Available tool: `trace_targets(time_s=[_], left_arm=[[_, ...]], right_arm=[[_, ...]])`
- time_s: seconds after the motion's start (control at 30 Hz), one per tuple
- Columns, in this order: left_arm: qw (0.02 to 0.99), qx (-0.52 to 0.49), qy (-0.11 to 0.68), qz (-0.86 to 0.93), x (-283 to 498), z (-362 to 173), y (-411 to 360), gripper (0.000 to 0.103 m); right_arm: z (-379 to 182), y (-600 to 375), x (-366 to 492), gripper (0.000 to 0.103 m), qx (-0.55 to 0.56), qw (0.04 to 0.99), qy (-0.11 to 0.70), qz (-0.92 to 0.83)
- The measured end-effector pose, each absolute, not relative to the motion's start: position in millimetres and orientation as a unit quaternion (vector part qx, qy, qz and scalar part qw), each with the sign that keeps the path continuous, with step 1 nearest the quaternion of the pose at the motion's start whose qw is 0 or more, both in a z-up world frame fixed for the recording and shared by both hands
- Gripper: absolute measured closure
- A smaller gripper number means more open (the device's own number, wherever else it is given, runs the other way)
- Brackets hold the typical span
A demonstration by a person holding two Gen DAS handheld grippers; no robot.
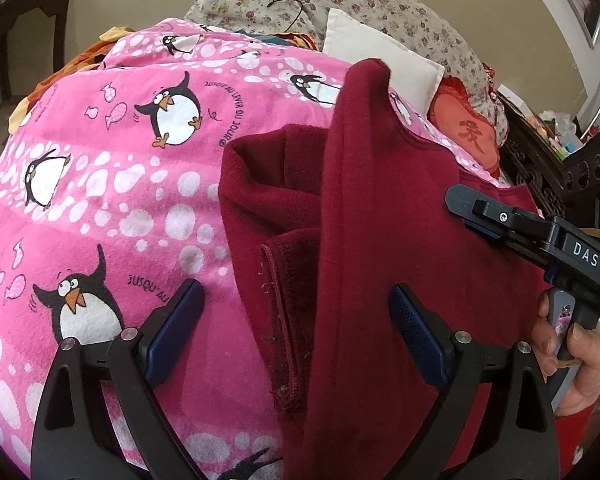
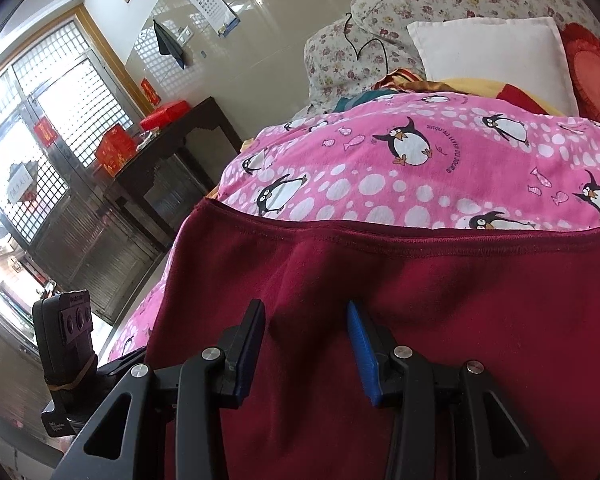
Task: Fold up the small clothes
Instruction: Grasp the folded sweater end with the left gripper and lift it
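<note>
Dark red fleece garment (image 1: 380, 208): soft, light, floppy; best pinched at the stitched hem. Left gripper (image 1: 296, 332) and right gripper (image 2: 306, 344) both spread, pinching nothing.

Both grippers (image 1: 296, 332) (image 2: 306, 344), jaws apart

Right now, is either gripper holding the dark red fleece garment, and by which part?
Nothing is held. The left gripper and the right gripper are both open over the dark red fleece garment, lying on the pink penguin blanket.
</note>
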State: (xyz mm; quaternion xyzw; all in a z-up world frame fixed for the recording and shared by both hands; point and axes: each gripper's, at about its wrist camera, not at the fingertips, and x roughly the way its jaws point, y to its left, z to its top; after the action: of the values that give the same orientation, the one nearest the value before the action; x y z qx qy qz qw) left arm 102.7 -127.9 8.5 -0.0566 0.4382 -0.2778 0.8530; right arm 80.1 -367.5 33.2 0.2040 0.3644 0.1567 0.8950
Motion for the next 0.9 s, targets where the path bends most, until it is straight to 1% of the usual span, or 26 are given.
trace_targets(time_s=[0.03,0.07,0.1,0.13,0.17,0.2,0.37,0.43,0.47,0.5,0.53,0.67,0.77,0.83,0.87,0.9], left_arm=[[0.853,-0.061,0.436,-0.28,101.9,8.9,-127.2,0.009],[0.853,-0.064,0.435,-0.282,101.4,9.2,-126.7,0.015],[0.85,-0.068,0.435,-0.288,100.1,9.5,-126.3,0.032],[0.843,-0.076,0.441,-0.299,100.8,8.3,-126.0,0.042],[0.837,-0.086,0.447,-0.303,101.7,6.4,-124.8,0.047],[0.835,-0.096,0.449,-0.303,102.7,5.7,-122.6,0.048],[0.837,-0.121,0.45,-0.287,99.3,8.8,-112.6,0.048],[0.853,-0.106,0.433,-0.271,89.6,15.8,-112.5,0.047],[0.864,-0.09,0.42,-0.261,85.3,18.7,-113.4,0.041],[0.877,-0.066,0.408,-0.245,81.3,19.8,-116.2,0.027],[0.88,-0.054,0.406,-0.239,81.2,18.5,-118.5,0.021],[0.883,-0.054,0.404,-0.232,89.5,13.3,-124.6,0.02],[0.866,-0.08,0.421,-0.257,103.7,7.6,-127.6,0.006],[0.853,-0.068,0.426,-0.293,103.6,8.1,-132.4,0.006],[0.844,-0.073,0.43,-0.312,103.1,8.5,-133.1,0.008],[0.828,-0.09,0.437,-0.34,102.0,8.5,-132.8,0.025]], right_arm=[[33.1,-367.8,80.1,0.062,0.204,0.895,0.365,0.157],[33.1,-368.0,80.5,0.062,0.205,0.895,0.365,0.157],[33.1,-367.9,80.5,0.062,0.205,0.894,0.365,0.157],[33.1,-367.8,80.5,0.062,0.204,0.895,0.365,0.157],[33.2,-367.8,80.5,0.062,0.204,0.895,0.365,0.157],[33.3,-367.9,80.5,0.062,0.204,0.895,0.365,0.157],[32.7,-369.1,81.8,0.061,0.2,0.895,0.365,0.158],[32.7,-368.9,81.5,0.061,0.2,0.895,0.366,0.158],[32.9,-368.6,81.7,0.061,0.201,0.895,0.366,0.158],[32.8,-368.6,81.7,0.061,0.201,0.895,0.366,0.158],[33.1,-367.7,81.6,0.061,0.2,0.895,0.366,0.157],[33.1,-367.6,82.0,0.06,0.197,0.896,0.366,0.157],[33.3,-366.6,81.8,0.06,0.199,0.895,0.366,0.158],[33.8,-367.1,81.5,0.06,0.202,0.894,0.366,0.159],[33.9,-367.7,81.2,0.06,0.205,0.894,0.366,0.159],[34.1,-367.9,81.1,0.06,0.206,0.894,0.365,0.159]])
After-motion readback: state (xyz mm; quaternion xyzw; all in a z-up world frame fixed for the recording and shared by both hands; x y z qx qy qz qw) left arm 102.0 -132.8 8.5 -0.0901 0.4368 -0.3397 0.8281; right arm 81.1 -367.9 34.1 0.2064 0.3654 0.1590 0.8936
